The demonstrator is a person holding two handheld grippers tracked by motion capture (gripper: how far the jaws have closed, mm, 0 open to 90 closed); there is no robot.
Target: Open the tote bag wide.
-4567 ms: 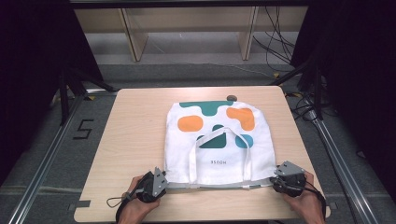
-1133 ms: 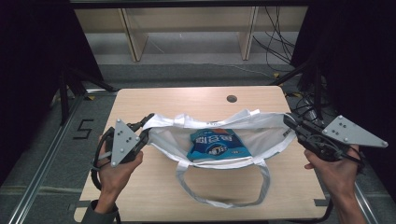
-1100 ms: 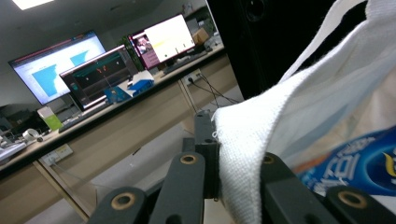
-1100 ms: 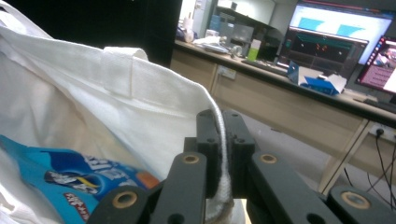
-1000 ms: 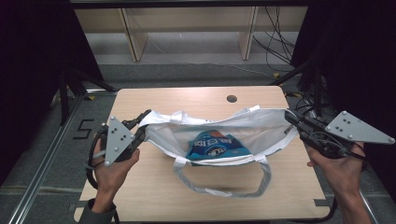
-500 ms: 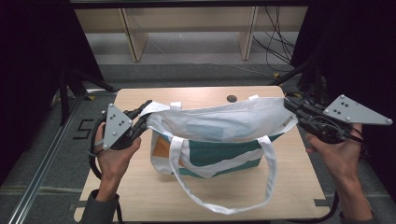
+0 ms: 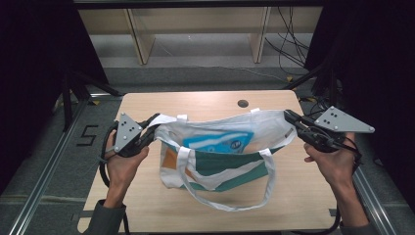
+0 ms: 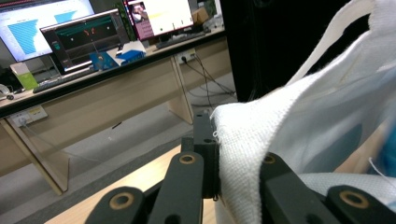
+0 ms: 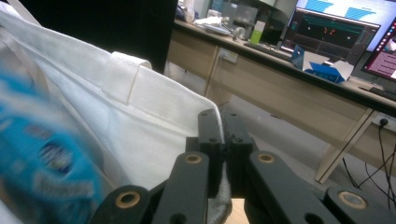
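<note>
A white tote bag [image 7: 215,164] with green and orange print hangs upright over the wooden table [image 7: 205,103], stretched between both grippers. My left gripper [image 7: 150,124] is shut on the bag's left top corner [image 8: 233,140]. My right gripper [image 7: 288,116] is shut on the right top corner [image 9: 187,107]. A blue snack packet [image 7: 218,141] sticks out of the bag's open mouth and appears blurred in the right gripper view [image 9: 42,158]. The bag's long handles [image 7: 230,203] droop onto the table in front.
A small dark hole [image 7: 242,104] sits near the table's far edge. Wooden shelving legs [image 7: 142,41] stand behind the table. Metal rails [image 7: 44,171] run along both sides. Desks with monitors [image 8: 84,32] appear in the gripper views.
Both grippers moved inward and down a little with the bag's corners. The bag turned upright, showing its printed front; the blue packet now pokes from its mouth.
</note>
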